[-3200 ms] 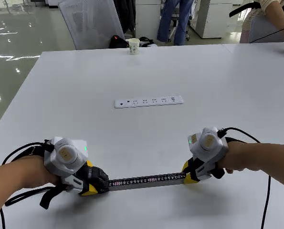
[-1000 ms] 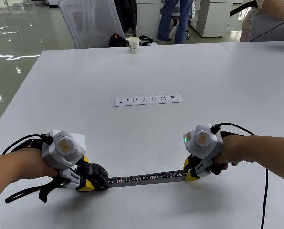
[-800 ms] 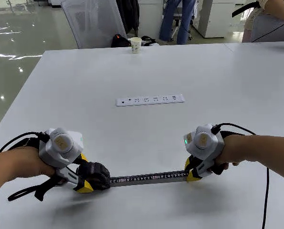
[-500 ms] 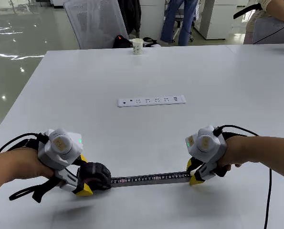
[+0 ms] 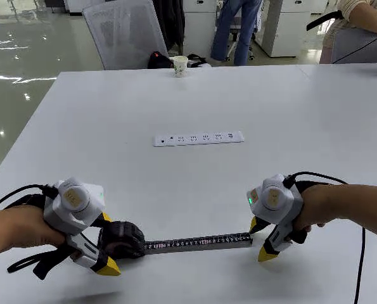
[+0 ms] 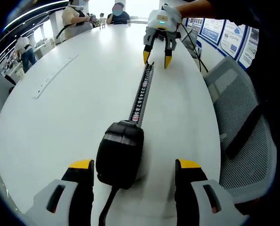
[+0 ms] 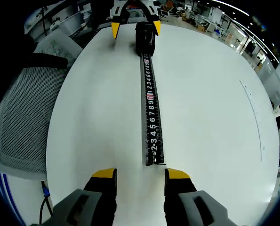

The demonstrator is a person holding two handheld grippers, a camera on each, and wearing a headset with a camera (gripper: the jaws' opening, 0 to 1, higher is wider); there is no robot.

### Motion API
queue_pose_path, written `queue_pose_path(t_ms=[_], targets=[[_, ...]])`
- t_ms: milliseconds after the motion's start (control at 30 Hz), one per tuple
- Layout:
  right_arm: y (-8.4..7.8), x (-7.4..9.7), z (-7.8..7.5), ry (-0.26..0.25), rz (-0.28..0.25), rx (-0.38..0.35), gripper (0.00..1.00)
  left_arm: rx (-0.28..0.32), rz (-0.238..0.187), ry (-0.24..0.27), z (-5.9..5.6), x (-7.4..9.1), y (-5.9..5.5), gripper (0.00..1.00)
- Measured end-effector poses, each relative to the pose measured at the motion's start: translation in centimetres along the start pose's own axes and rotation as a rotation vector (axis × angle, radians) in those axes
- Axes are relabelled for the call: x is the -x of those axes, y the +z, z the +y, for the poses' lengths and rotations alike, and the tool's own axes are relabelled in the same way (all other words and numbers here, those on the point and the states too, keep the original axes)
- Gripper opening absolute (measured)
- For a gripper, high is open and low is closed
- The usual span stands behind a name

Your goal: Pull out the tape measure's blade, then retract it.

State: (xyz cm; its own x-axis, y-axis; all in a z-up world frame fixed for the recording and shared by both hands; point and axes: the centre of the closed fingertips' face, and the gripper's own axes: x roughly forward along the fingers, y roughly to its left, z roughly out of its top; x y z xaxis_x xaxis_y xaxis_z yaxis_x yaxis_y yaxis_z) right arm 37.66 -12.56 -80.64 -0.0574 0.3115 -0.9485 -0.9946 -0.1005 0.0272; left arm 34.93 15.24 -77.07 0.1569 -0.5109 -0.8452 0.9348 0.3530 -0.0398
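- Found the left tool spread wide, jaws straddling the case of the tape measure; saw a clear gap on one side, so took it as gripping nothing.
- Found the right tool open and empty too, with the tip of the blade lying just ahead of its jaws and apart from both.
- Placed the tape measure flat along the near edge of the tabletop, case toward the near left corner, blade stretched out to the right with its numbers up.
- Judged the pull-out done and the retracting not yet begun; guessed the blade was locked, since nothing held it.
- Reckoned the next move called for closing the left tool on the case to steady it, then freeing the lock and guiding the tip home so as to avoid a hard snap.
- Noted one container, a paper cup at the far edge; could not tell its contents.
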Motion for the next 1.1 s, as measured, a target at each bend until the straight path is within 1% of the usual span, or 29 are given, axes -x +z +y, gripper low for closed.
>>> queue_pose_path(t_ms=[100, 167, 233, 300, 433, 467, 500, 533, 567, 600, 633, 667, 700, 733, 767, 833, 867, 900, 933, 967, 1000, 1033, 1100], targets=[[-0.1, 0.4, 0.1, -0.006, -0.01, -0.018, 0.4, 0.012, -0.005, -0.007, -0.3, 0.2, 0.0, 0.71], [-0.1, 0.5, 0.1, -0.01, -0.014, -0.024, 0.42, 0.01, -0.007, -0.014, -0.5, 0.2, 0.0, 0.73], [0.0, 0.7, 0.2, -0.016, -0.022, -0.034, 0.45, 0.017, -0.005, -0.017, -0.7, 0.3, -0.1, 0.77], [0.2, 0.8, 0.1, -0.028, -0.034, -0.05, 0.49, 0.028, -0.014, -0.02, -0.8, 0.4, 0.0, 0.8], [0.4, 1.0, 0.1, -0.044, -0.067, -0.092, 0.54, 0.073, -0.034, -0.017, -1.1, 0.5, 0.1, 0.89], [0.4, 1.0, 0.1, -0.057, -0.08, -0.117, 0.56, 0.104, -0.048, -0.013, -1.1, 0.6, 0.1, 0.9], [0.5, 1.1, -0.1, -0.079, -0.095, -0.124, 0.57, 0.137, -0.059, -0.008, -1.1, 0.7, 0.2, 0.91], [0.9, 1.4, -0.6, -0.122, -0.14, -0.156, 0.57, 0.139, -0.069, 0.001, -1.0, 0.8, 0.1, 0.92], [1.1, 1.5, -0.8, -0.138, -0.169, -0.194, 0.59, 0.145, -0.066, 0.012, -0.8, 0.9, -0.1, 0.92], [1.4, 1.7, -1.0, -0.158, -0.211, -0.251, 0.62, 0.162, -0.068, 0.029, -0.5, 0.9, -0.4, 0.92], [1.4, 1.8, -1.1, -0.163, -0.236, -0.291, 0.66, 0.177, -0.075, 0.038, -0.4, 1.0, -0.5, 0.93], [1.3, 1.8, -1.1, -0.165, -0.249, -0.316, 0.7, 0.189, -0.082, 0.037, -0.5, 1.1, -0.5, 0.95], [1.1, 1.9, -1.2, -0.178, -0.263, -0.34, 0.73, 0.216, -0.094, 0.049, -0.4, 1.2, -0.5, 0.98], [0.7, 2.0, -1.3, -0.189, -0.258, -0.336, 0.74, 0.235, -0.096, 0.064, -0.3, 1.3, -0.6, 0.99], [0.3, 2.1, -1.2, -0.203, -0.254, -0.34, 0.74, 0.247, -0.108, 0.075, -0.2, 1.4, -0.6, 0.99], [-0.2, 2.1, -1.1, -0.213, -0.255, -0.363, 0.78, 0.273, -0.126, 0.102, 0.2, 1.5, -0.6, 0.99], [-0.4, 2.2, -1.0, -0.217, -0.266, -0.383, 0.8, 0.29, -0.152, 0.123, 0.4, 1.7, -0.4, 0.99], [-0.5, 2.2, -0.9, -0.215, -0.269, -0.393, 0.83, 0.295, -0.18, 0.135, 0.6, 1.7, -0.1, 0.99], [-0.7, 2.3, -0.7, -0.217, -0.275, -0.404, 0.85, 0.312, -0.183, 0.145, 1.0, 1.9, -0.3, 0.99], [-0.8, 2.4, -0.7, -0.222, -0.278, -0.41, 0.86, 0.324, -0.182, 0.149, 1.0, 1.9, -0.5, 0.99], [-0.9, 2.4, -0.6, -0.225, -0.284, -0.415, 0.9, 0.332, -0.176, 0.154, 1.0, 1.9, -0.6, 0.99], [-0.9, 2.5, -0.5, -0.23, -0.301, -0.431, 0.93, 0.34, -0.17, 0.153, 0.9, 1.8, -0.8, 0.99], [-1.1, 2.6, -0.4, -0.246, -0.315, -0.45, 0.98, 0.346, -0.175, 0.169, 0.8, 1.9, -1.1, 0.99]])
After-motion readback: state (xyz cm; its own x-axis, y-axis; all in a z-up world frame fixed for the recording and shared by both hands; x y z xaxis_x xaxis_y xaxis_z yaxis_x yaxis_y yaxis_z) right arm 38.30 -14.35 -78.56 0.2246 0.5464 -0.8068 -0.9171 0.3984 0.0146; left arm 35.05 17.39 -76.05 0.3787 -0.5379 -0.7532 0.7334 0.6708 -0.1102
